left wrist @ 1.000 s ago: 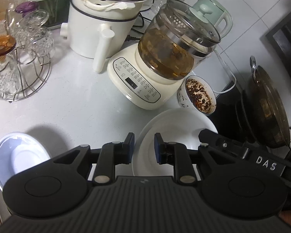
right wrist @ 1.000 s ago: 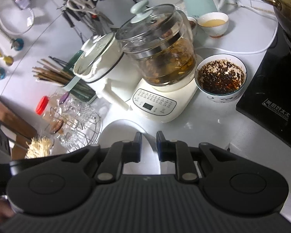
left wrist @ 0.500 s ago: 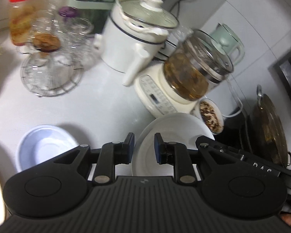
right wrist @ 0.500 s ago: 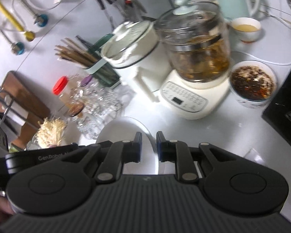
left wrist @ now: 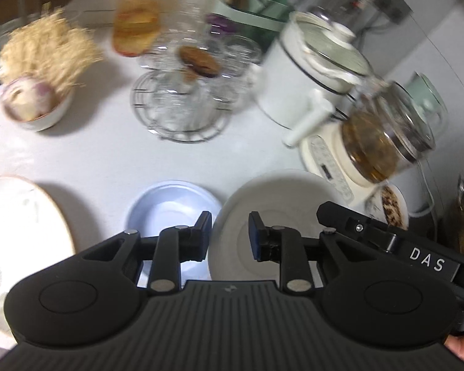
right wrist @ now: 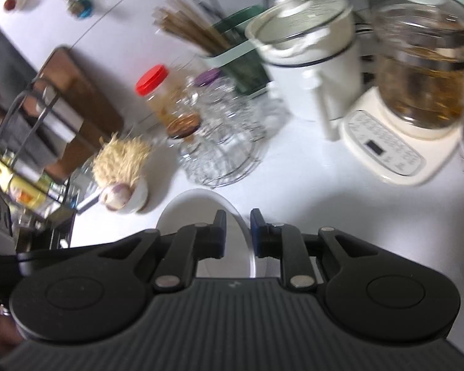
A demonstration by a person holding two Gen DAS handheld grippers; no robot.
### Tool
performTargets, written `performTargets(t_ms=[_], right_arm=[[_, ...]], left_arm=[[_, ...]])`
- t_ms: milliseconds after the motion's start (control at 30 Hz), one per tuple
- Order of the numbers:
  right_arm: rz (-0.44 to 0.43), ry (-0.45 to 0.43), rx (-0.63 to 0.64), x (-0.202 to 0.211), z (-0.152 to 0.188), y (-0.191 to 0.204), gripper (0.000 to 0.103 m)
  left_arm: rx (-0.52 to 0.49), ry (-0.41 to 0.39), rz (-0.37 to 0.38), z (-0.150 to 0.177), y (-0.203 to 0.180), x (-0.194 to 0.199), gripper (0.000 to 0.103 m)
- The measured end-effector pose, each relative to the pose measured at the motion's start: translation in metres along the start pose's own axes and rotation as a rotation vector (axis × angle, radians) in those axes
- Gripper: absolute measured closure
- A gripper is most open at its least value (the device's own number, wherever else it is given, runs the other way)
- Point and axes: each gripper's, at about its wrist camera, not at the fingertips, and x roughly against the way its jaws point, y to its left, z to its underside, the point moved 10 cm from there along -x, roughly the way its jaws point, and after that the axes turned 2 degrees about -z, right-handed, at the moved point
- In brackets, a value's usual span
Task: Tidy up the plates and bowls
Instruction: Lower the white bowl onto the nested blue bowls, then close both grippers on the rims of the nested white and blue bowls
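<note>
White kitchen surface (left wrist: 102, 160), crowded along its far edge.

Item: white plate (left wrist: 281, 204), near centre of the left wrist view. Left hand-held gripper (left wrist: 229, 235) straddles its left rim; the jaws have just been opening, and a gap shows between the pads and the rim. Right hand-held gripper (right wrist: 238, 232) is closed on the same plate's (right wrist: 201, 213) right rim, its black body reaching in from the right in the left wrist view.

Item: pale blue plate (left wrist: 170, 204), lying on the surface just left of the white plate; whether the two overlap cannot be told.

Item: large white plate with brown rim (left wrist: 31, 222), near left edge, partly out of view.

Item: small bowl holding garlic (left wrist: 31, 105), far left, beside a pale fibrous bundle (left wrist: 46, 49).

Item: wire rack of glass cups (left wrist: 182, 108), far centre; red-lidded jar (left wrist: 136, 12) behind it.

Item: white electric pot (left wrist: 312, 74), glass kettle on cream base (left wrist: 380, 142), right; bowl of dark flakes (left wrist: 393, 207) near them.

Blur softens all far objects.
</note>
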Motion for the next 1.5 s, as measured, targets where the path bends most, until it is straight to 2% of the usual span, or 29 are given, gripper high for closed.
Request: performTargets(t_ms=[233, 333, 500, 633, 867, 1067, 1133, 1200, 1233, 1333, 1500], right_arm=[[-0.021, 0.079, 0.08, -0.039, 0.009, 0.034, 0.083], [-0.025, 0.085, 0.093, -0.048, 0.011, 0.046, 0.083], [-0.015, 0.147, 0.134, -0.076, 0.023, 0.042, 0.083], [-0.002, 0.175, 0.17, -0.089, 0.03, 0.035, 0.082], [-0.009, 0.197, 0.163, -0.103, 0.035, 0.017, 0.083], [-0.042, 0.212, 0.133, -0.103, 0.029, 0.016, 0.082], [-0.053, 0.234, 0.105, -0.104, 0.029, 0.016, 0.074], [-0.081, 0.242, 0.08, -0.103, 0.027, 0.015, 0.055], [-0.089, 0.253, 0.062, -0.102, 0.028, 0.014, 0.051], [-0.106, 0.291, 0.001, -0.101, 0.031, 0.006, 0.049], [-0.097, 0.349, -0.04, -0.109, 0.041, -0.003, 0.049]], left_arm=[[0.091, 0.0, -0.026, 0.004, 0.053, -0.001, 0.074], [0.118, -0.011, -0.031, 0.004, 0.067, -0.003, 0.074], [0.149, -0.039, -0.061, 0.007, 0.085, -0.02, 0.074], [0.181, -0.051, -0.059, 0.01, 0.09, -0.034, 0.074], [0.16, -0.082, -0.083, 0.009, 0.085, -0.044, 0.074], [0.131, -0.103, -0.149, 0.001, 0.082, -0.036, 0.073], [0.129, -0.098, -0.165, 0.0, 0.082, -0.03, 0.063], [0.139, -0.097, -0.173, 0.001, 0.083, -0.023, 0.061], [0.142, -0.097, -0.18, 0.001, 0.084, -0.019, 0.058], [0.153, -0.084, -0.196, 0.004, 0.086, -0.015, 0.05], [0.169, -0.063, -0.195, 0.01, 0.092, -0.019, 0.045]])
